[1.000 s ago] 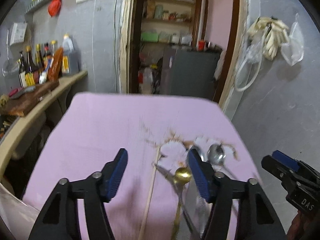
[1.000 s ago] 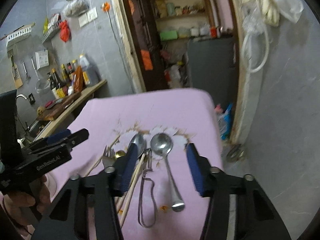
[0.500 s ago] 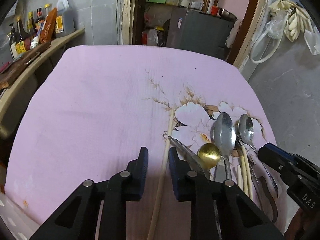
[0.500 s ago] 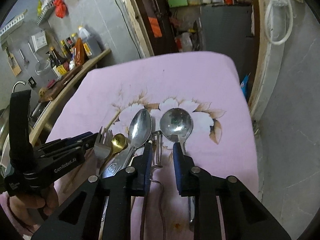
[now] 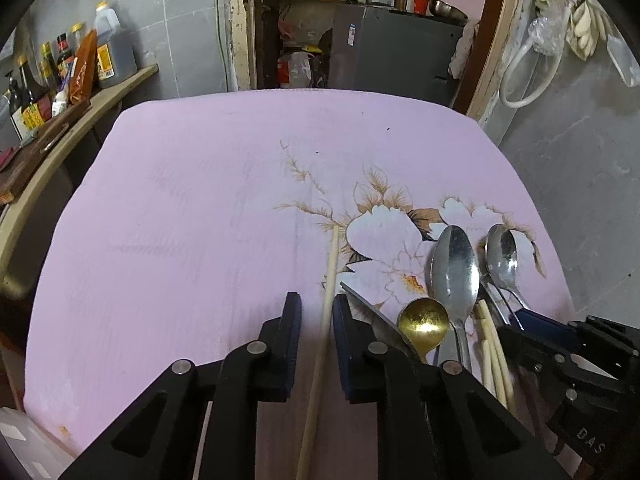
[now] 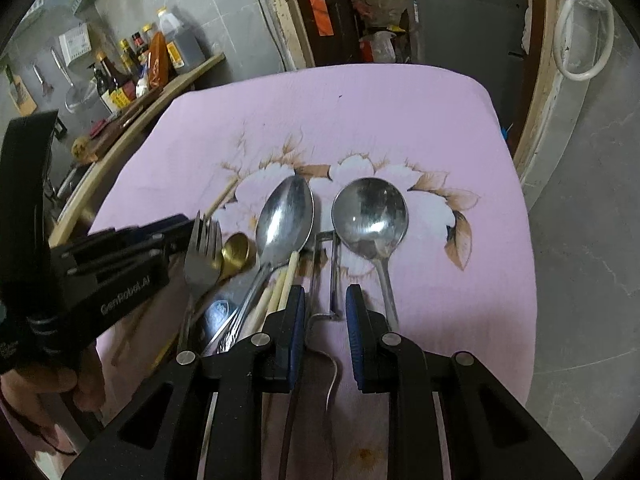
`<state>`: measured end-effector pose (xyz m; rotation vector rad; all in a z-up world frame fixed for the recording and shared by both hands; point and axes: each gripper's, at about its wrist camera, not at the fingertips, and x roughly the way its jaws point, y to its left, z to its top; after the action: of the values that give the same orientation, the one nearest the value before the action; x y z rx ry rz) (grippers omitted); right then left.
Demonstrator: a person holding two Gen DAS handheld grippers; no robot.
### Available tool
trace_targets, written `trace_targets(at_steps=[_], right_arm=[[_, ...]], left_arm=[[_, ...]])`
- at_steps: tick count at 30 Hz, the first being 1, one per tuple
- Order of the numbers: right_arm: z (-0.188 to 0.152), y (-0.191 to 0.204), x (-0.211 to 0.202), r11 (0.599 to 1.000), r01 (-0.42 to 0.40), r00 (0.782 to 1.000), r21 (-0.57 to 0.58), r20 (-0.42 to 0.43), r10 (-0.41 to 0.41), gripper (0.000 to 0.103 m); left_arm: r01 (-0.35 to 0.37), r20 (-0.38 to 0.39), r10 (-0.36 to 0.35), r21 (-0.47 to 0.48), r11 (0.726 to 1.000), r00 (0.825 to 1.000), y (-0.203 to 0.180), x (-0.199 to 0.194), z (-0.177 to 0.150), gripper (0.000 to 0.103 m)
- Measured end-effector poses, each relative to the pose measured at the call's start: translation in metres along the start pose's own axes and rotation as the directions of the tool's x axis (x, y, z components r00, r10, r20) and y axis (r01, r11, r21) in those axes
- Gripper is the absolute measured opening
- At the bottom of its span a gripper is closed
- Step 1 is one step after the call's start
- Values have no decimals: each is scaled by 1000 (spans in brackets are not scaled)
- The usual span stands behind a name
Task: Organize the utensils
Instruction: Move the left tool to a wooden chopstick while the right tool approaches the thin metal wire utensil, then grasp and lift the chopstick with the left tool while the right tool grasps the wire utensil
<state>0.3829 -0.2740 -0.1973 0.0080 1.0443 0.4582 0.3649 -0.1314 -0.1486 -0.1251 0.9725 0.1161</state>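
The left wrist view is showing the left gripper straddling a lone chopstick that is lying on the pink flowered cloth near its front edge; the jaws have just been narrowing and the stick is running up the slim gap between them, the pads not visibly pressing it. Only this view is showing the chopstick along most of its length. The right wrist view is adding what the other is missing: a fork beside the gold spoon, a wire-framed peeler and the big round steel spoon toward the cloth's right edge. The right gripper, jaws nearly together, is sitting around the peeler's lower end, whose wire is passing between the pads; whether they are pinching it is hard to tell. The oval spoon and a bundle of chopsticks are lying just left of that gripper. All handles are being cut off behind the gripper bodies. In the left view the fork is showing only as a grey sliver. Compared with a second ago, both grippers are sitting lower and nearer the cloth, and both openings are far narrower, while the utensils are lying where they did
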Motion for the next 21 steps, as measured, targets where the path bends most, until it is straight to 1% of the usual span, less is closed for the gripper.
trace_targets(at_steps=[5, 8, 9, 10, 12, 13, 14, 15, 16, 18, 21], right_arm=[[12, 1, 9, 1000, 17, 1000, -4, -21, -17, 19], [20, 12, 14, 997, 65, 996, -51, -56, -68, 19], [21, 16, 15, 994, 82, 994, -67, -64, -87, 18], [21, 17, 14, 993, 93, 993, -76, -66, -98, 13], [22, 17, 12, 996, 74, 995, -52, -69, -77, 11], [22, 15, 9, 998, 49, 996, -25, -69, -51, 11], [22, 14, 7, 999, 39, 997, -10, -64, -40, 11], [22, 13, 2, 1000, 28, 998, 4, -49, -28, 11], [21, 11, -4, 1000, 12, 1000, 16, -28, -11, 11], [19, 8, -20, 999, -23, 999, 43, 24, 22, 11], [15, 2, -44, 993, -89, 990, 82, 114, 80, 11]], left_arm=[[5, -24, -6, -19, 1000, 1000, 2, 2, 5, 13], [4, -30, -5, -18, 1000, 1000, 3, 2, 6, 13], [5, -33, -6, -15, 1000, 999, 4, 2, 6, 10], [9, -35, -9, -16, 1000, 999, 4, 1, 6, 6], [40, -34, -42, -59, 997, 999, 10, -1, 5, 5], [69, -22, -71, -97, 993, 997, 15, -4, 2, 5], [78, -11, -80, -115, 990, 997, 18, -7, 1, 5], [74, 9, -73, -123, 990, 997, 19, -12, 0, 5], [79, 29, -76, -130, 988, 997, 20, -17, 0, 5], [114, 76, -103, -155, 981, 992, 24, -29, 1, 5], [158, 144, -133, -177, 971, 981, 27, -49, 1, 5]])
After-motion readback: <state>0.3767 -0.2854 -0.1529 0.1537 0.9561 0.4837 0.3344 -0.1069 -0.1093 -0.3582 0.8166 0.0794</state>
